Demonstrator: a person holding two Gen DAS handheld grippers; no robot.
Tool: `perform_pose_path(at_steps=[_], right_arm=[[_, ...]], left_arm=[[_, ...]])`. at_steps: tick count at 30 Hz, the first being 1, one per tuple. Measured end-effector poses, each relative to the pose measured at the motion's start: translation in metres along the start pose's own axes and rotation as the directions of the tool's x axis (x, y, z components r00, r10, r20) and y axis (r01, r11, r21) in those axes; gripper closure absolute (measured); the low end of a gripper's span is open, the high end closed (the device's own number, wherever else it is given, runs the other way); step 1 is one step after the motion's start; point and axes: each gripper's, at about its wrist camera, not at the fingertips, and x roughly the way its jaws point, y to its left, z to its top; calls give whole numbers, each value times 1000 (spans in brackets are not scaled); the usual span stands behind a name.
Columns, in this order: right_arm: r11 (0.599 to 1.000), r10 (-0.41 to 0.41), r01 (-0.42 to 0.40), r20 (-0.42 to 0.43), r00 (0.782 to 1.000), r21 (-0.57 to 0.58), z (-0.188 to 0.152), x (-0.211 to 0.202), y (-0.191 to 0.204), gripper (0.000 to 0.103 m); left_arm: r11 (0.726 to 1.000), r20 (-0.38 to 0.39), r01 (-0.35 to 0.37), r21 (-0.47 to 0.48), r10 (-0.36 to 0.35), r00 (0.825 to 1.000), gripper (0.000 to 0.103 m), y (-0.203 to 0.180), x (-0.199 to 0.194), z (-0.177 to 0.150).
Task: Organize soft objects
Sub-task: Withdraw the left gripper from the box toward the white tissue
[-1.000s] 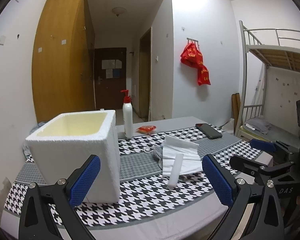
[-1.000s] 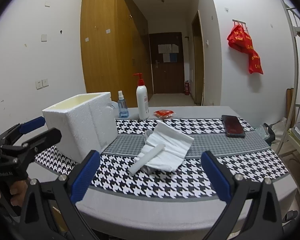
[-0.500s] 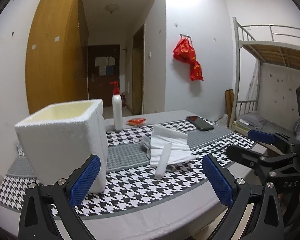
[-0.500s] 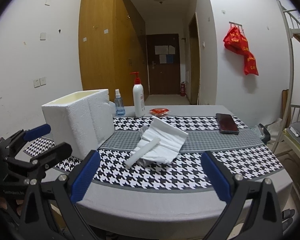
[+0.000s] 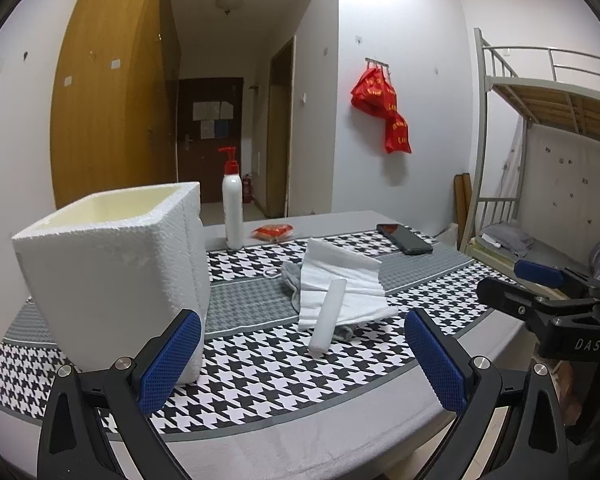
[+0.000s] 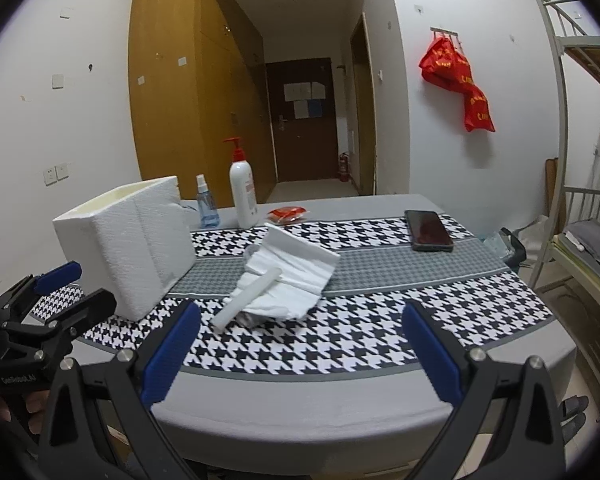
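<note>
A white folded cloth (image 5: 340,284) (image 6: 292,276) lies mid-table on a grey cloth (image 5: 290,276), with a white foam roll (image 5: 328,320) (image 6: 246,298) resting across its front. A white foam box (image 5: 112,276) (image 6: 128,240), open at the top, stands to the left. My left gripper (image 5: 302,364) is open and empty at the table's front edge, near the box. My right gripper (image 6: 300,356) is open and empty in front of the cloth pile. Each gripper also shows in the other's view: the right one (image 5: 540,292), the left one (image 6: 56,292).
A white pump bottle (image 5: 233,204) (image 6: 243,192), a small blue spray bottle (image 6: 206,208) and a red packet (image 5: 274,231) (image 6: 288,213) stand at the back. A black phone (image 5: 404,239) (image 6: 428,230) lies at the right. A bunk bed (image 5: 540,160) stands right of the table.
Both views have shifted a little. The left gripper has swung so the foam box looms larger at its left; the right gripper has drawn slightly back. Nothing on the table has moved.
</note>
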Motion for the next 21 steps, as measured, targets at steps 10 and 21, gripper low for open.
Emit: perform_pose_path(at_steps=[10, 21], right_arm=[[1000, -15, 14, -41, 999, -20, -1, 25, -7, 1], [1000, 16, -18, -93, 996, -19, -3, 56, -21, 1]], left_arm=[[1000, -71, -13, 0, 13, 997, 1, 4, 27, -7], [1000, -127, 3, 25, 0, 992, 1, -8, 54, -13]])
